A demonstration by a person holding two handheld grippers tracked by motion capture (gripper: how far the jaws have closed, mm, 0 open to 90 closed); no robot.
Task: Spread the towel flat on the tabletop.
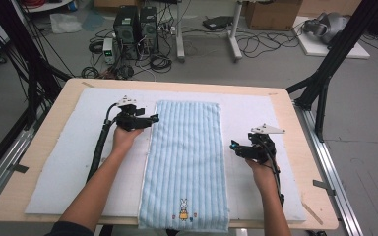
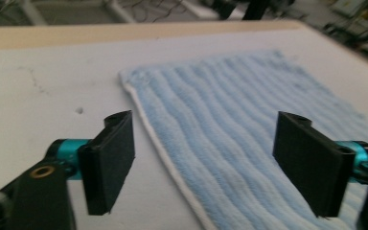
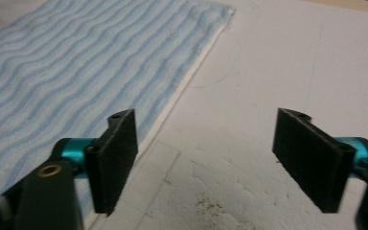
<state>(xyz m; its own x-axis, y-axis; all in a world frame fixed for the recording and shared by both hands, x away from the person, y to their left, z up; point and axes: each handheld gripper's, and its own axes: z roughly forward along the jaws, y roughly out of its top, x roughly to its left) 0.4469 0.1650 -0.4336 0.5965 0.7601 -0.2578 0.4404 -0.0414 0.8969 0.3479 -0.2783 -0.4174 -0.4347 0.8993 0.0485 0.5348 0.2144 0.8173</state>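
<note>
Blue striped towel (image 1: 186, 164) lying flat and lengthwise on the white mat (image 1: 59, 167) that covers the wooden table (image 1: 37, 142), its rabbit emblem (image 1: 183, 209) at the 6 o'clock end by the table's near edge. The left gripper (image 1: 152, 118) stands at about 9 o'clock of the towel, just beside its long edge near the far end; in the left gripper view its jaws are spread wide with nothing between them, the towel's white-bound border (image 2: 165, 153) running below the gap. The right gripper (image 1: 234, 145) stands at about 3 o'clock, just off the opposite long edge at mid-length, jaws likewise spread and empty above bare mat, the towel's border (image 3: 179, 100) to one side. Judged step: the towel is laid out and released, neither edge gripped. A next fold would call for each gripper to descend onto a border and pinch it cleanly, without catching the mat beneath. Beyond the table at 12 o'clock lie computer towers (image 1: 137, 27), cables and boxes on the floor, well apart; nothing on the mat obstructs either gripper.
</note>
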